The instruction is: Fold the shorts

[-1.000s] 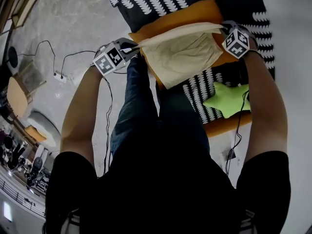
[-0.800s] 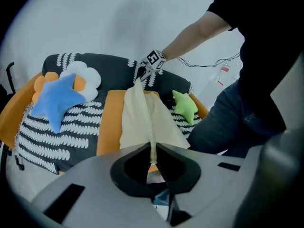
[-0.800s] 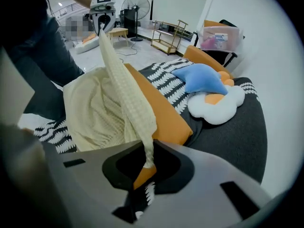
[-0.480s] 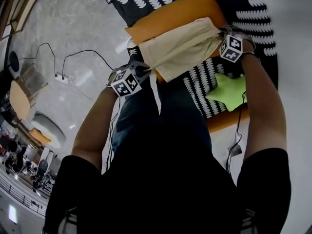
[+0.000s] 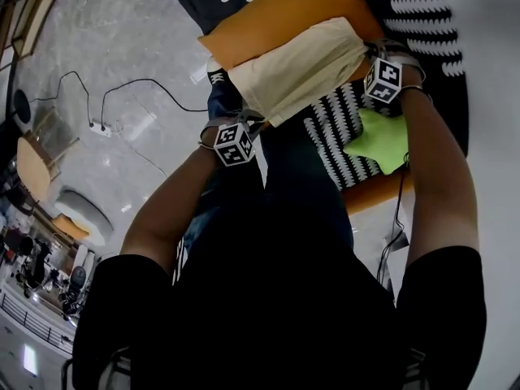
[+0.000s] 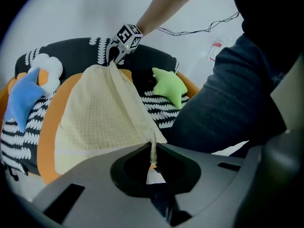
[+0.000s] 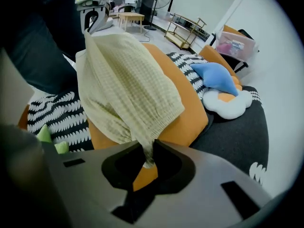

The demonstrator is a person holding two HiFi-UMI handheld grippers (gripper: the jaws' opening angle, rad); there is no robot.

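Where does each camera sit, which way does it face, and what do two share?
Head view: on the person's head, looking steeply down at pale yellow waffle-knit shorts over an orange cushion; forearms, dark jeans show.
Left gripper view: on the left gripper, looking along the shorts to the right gripper; right forearm, jeans.
Right gripper view: on the right gripper, looking across to the left gripper; jeans.
Shared: both gripper views show the shorts.

No word, label, brand, number or sign can be read on anything in any of the three views.
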